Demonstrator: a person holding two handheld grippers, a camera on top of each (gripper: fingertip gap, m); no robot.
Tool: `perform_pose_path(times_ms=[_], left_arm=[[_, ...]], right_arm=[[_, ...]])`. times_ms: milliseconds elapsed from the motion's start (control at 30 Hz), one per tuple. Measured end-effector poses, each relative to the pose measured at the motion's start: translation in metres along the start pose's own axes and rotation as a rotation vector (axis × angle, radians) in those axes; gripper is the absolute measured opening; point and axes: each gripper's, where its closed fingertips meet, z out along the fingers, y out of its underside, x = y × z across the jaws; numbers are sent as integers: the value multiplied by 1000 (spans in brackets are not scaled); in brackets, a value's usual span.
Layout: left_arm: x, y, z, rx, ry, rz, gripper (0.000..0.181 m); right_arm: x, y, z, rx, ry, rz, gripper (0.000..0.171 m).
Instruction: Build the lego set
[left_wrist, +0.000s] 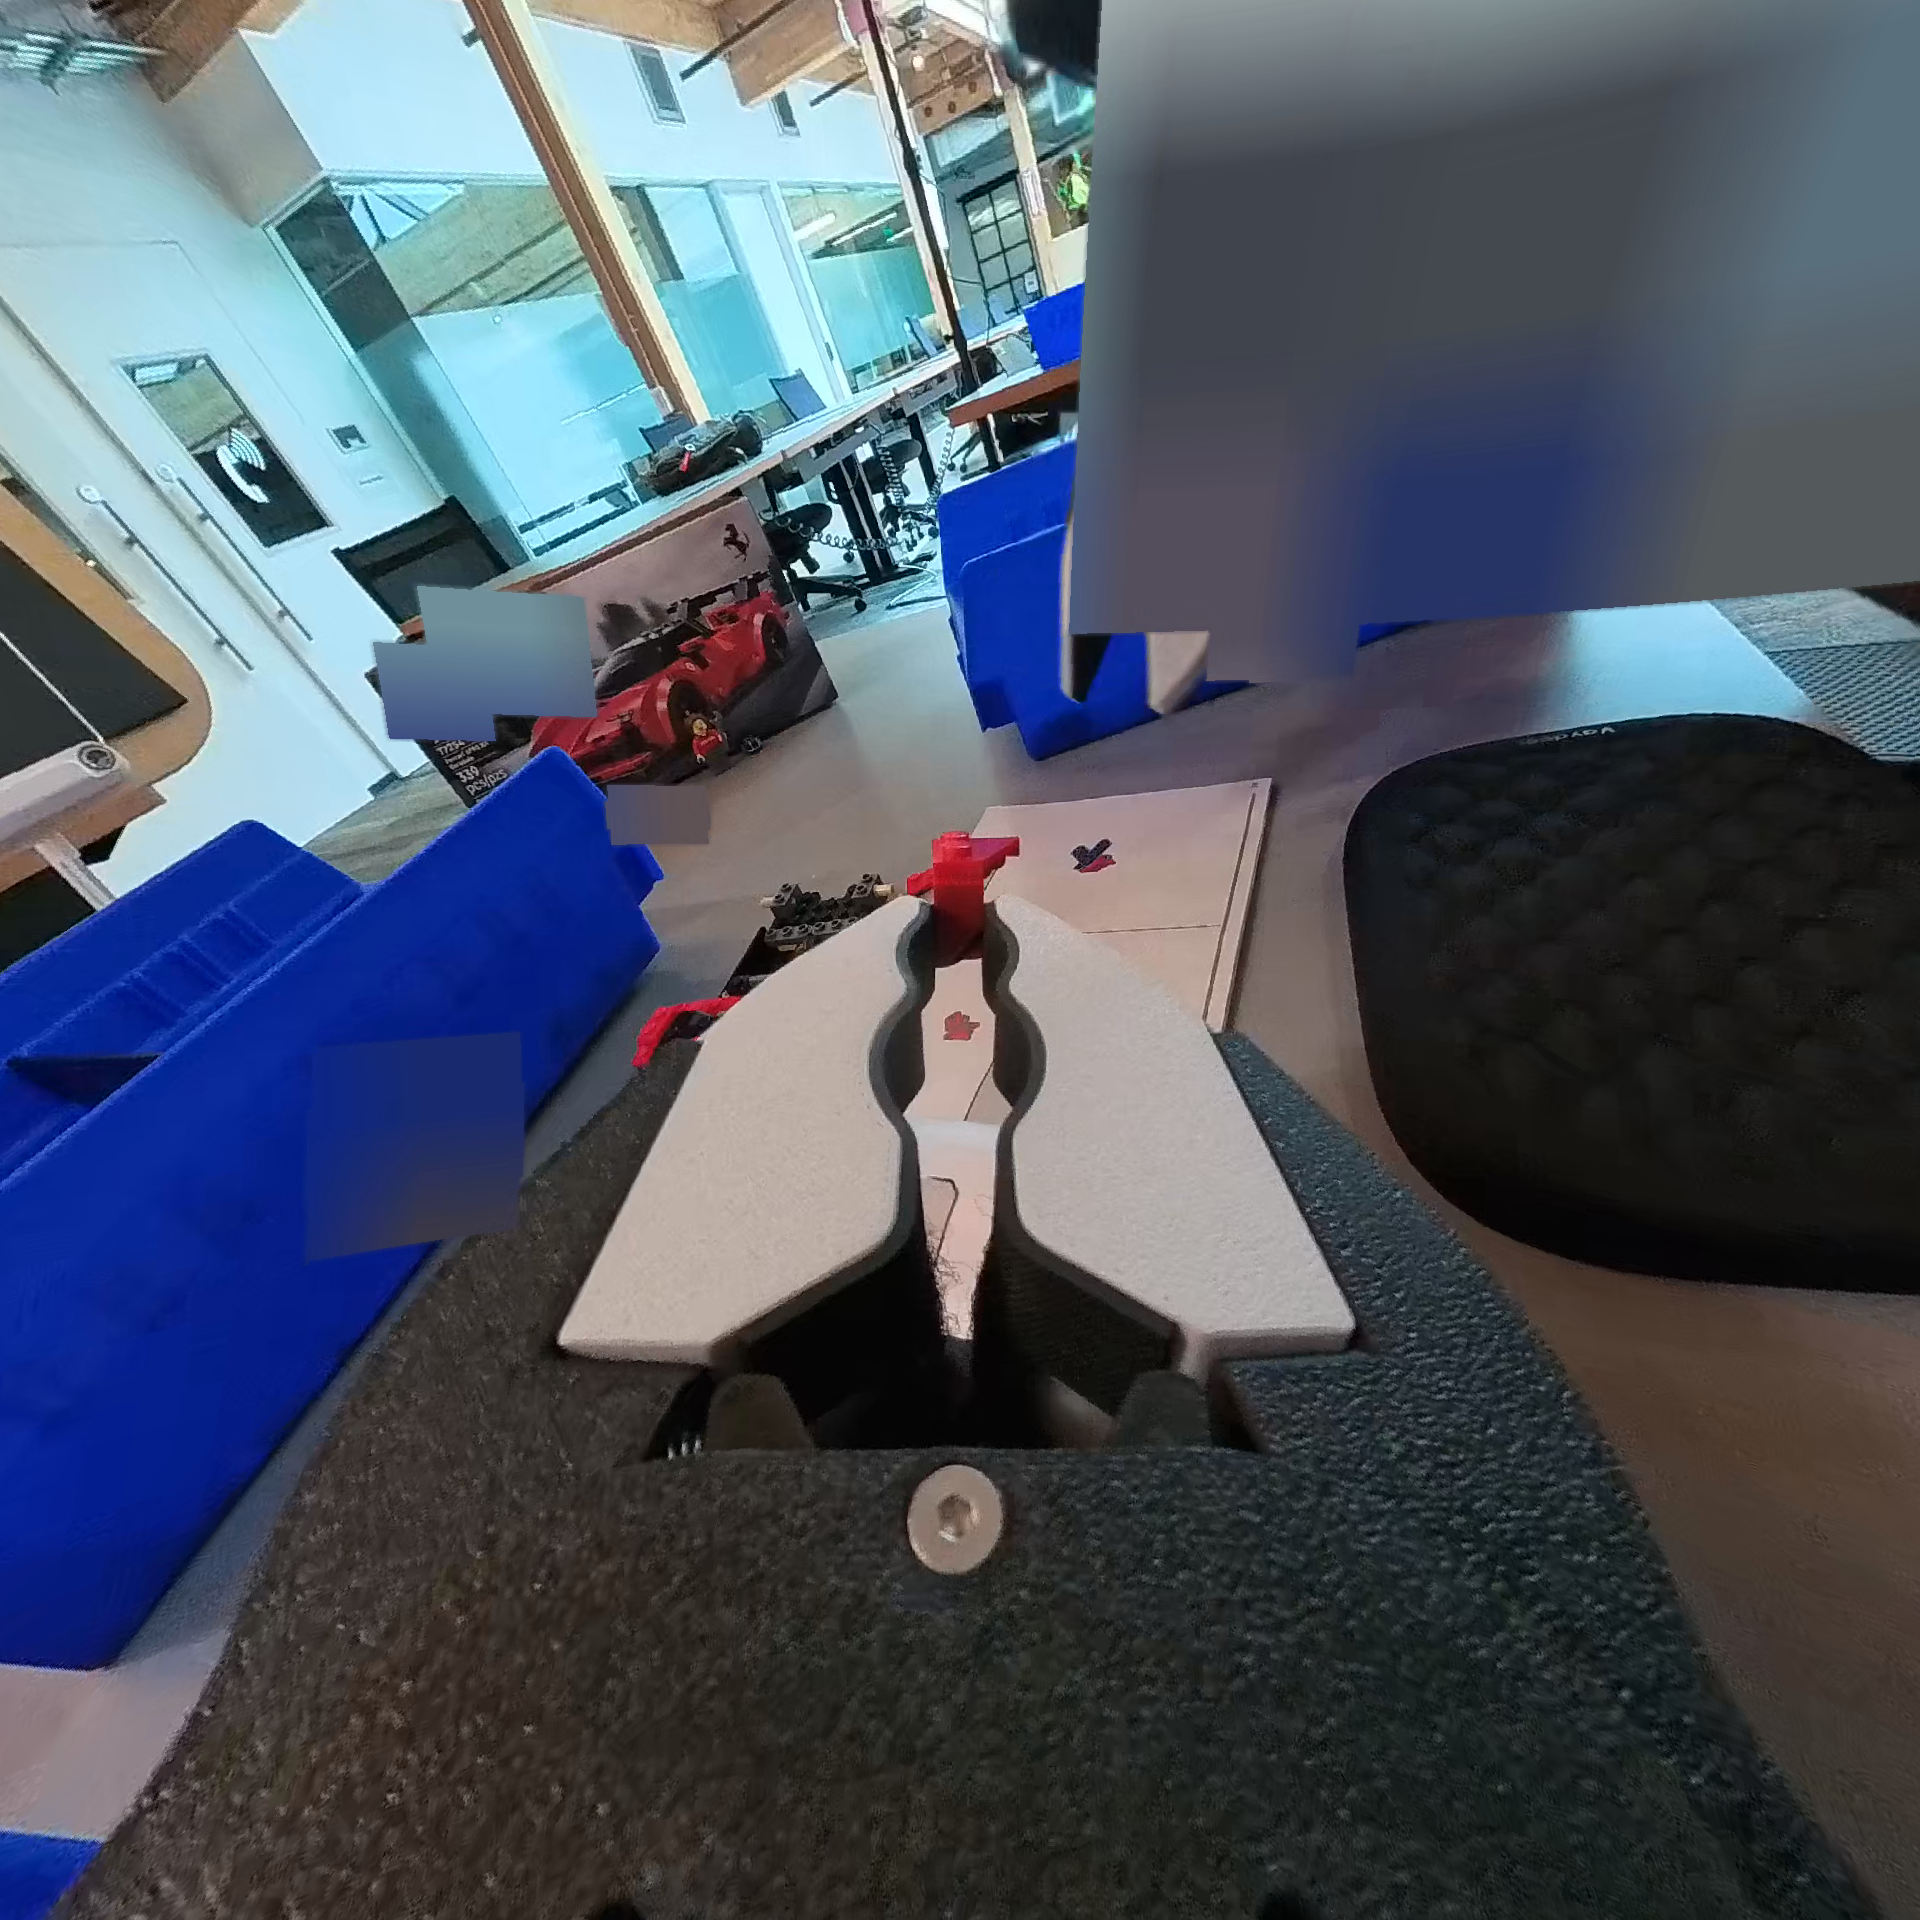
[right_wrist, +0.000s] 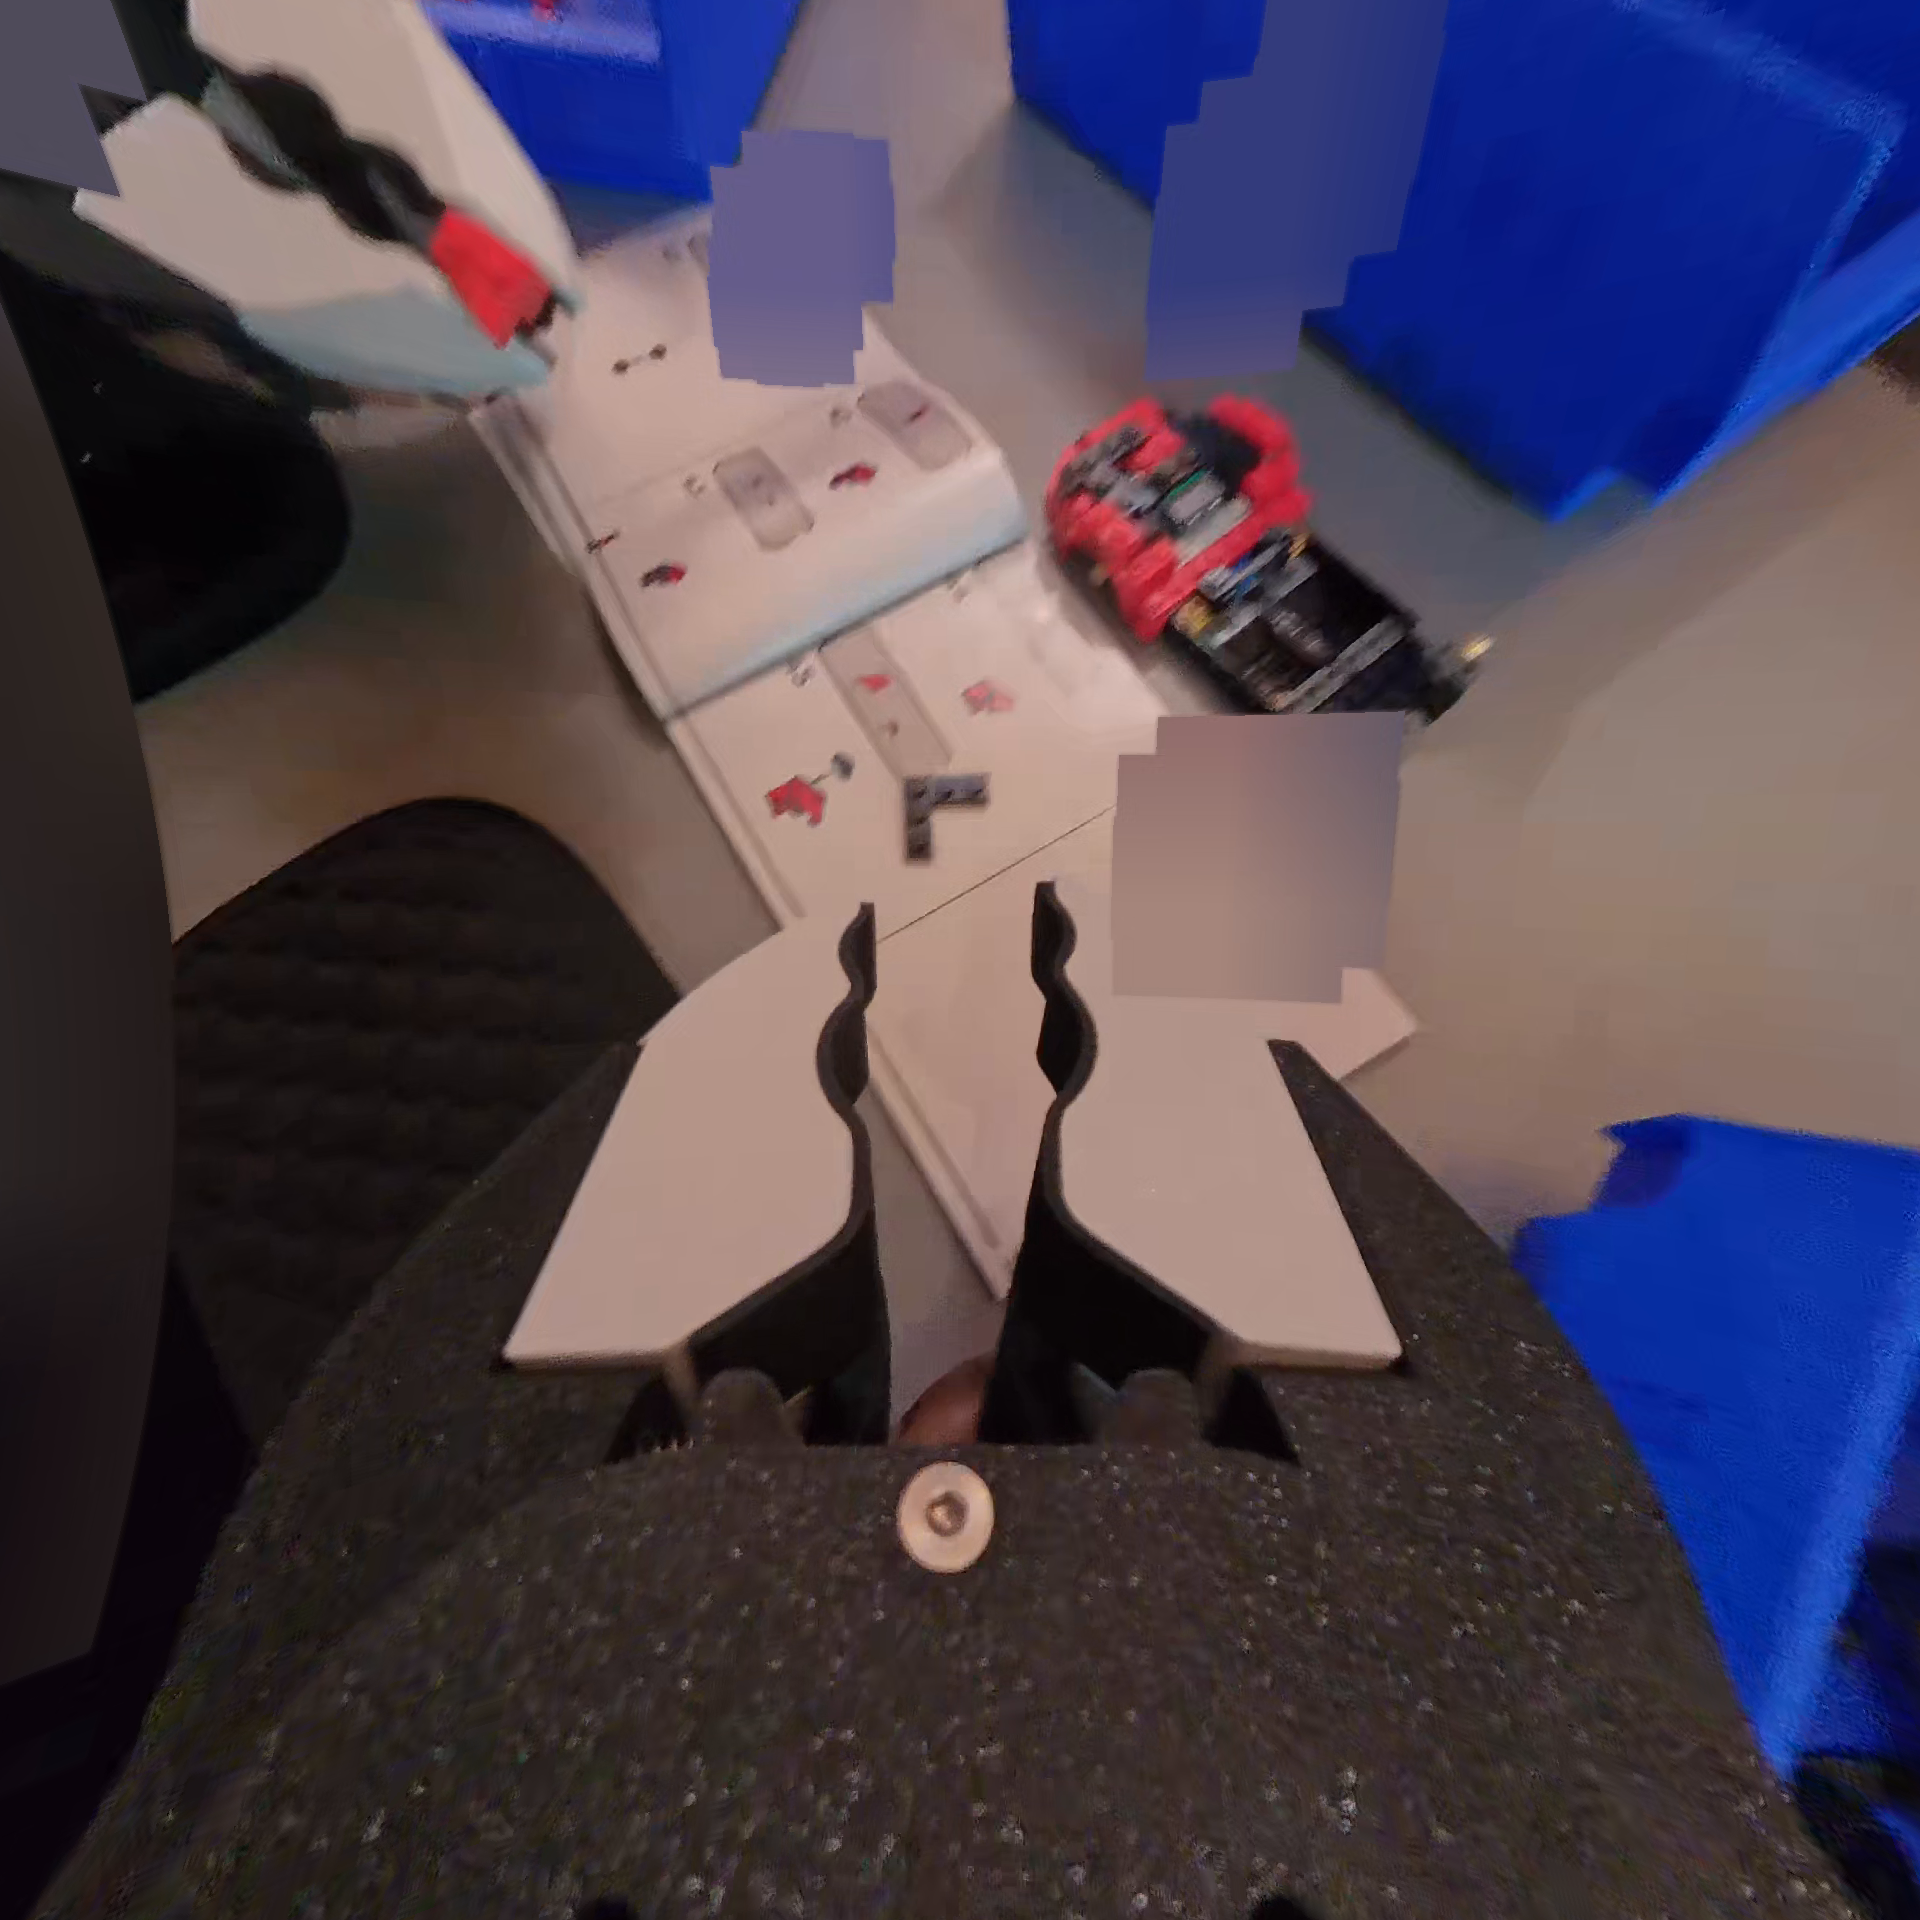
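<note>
Left gripper (left_wrist: 958, 914): jaws closed on small red piece (left_wrist: 956, 878) by its lower end, held above the bench. Right gripper (right_wrist: 951, 914): jaws parted, empty, over open instruction booklet (right_wrist: 727, 582). Part-built car (right_wrist: 1226, 551) beside booklet, near blue bins (right_wrist: 1558, 260). Risk: shallow pinch, so piece might have twisted or dropped.

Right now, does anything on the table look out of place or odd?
One thing: a loose black L-shaped piece lies on the open instruction booklet, apart from the part-built car. Otherwise nothing looks spilled or damaged.
</note>
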Motion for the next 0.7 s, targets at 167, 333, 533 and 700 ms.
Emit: perform_pose_path(times_ms=[167, 333, 533, 700], left_arm=[[2, 2, 1, -7, 13, -9, 7], [3, 2, 2, -11, 16, -1, 7], [3, 2, 2, -10, 17, -1, 7], [5, 2, 2, -10, 23, 3, 7]], right_arm=[[-25, 32, 19, -84, -93, 65, 26], [-31, 31, 44, -120, -122, 41, 26], [-13, 18, 67, -161, -86, 35, 26], [-7, 21, 78, -184, -87, 51, 24]])
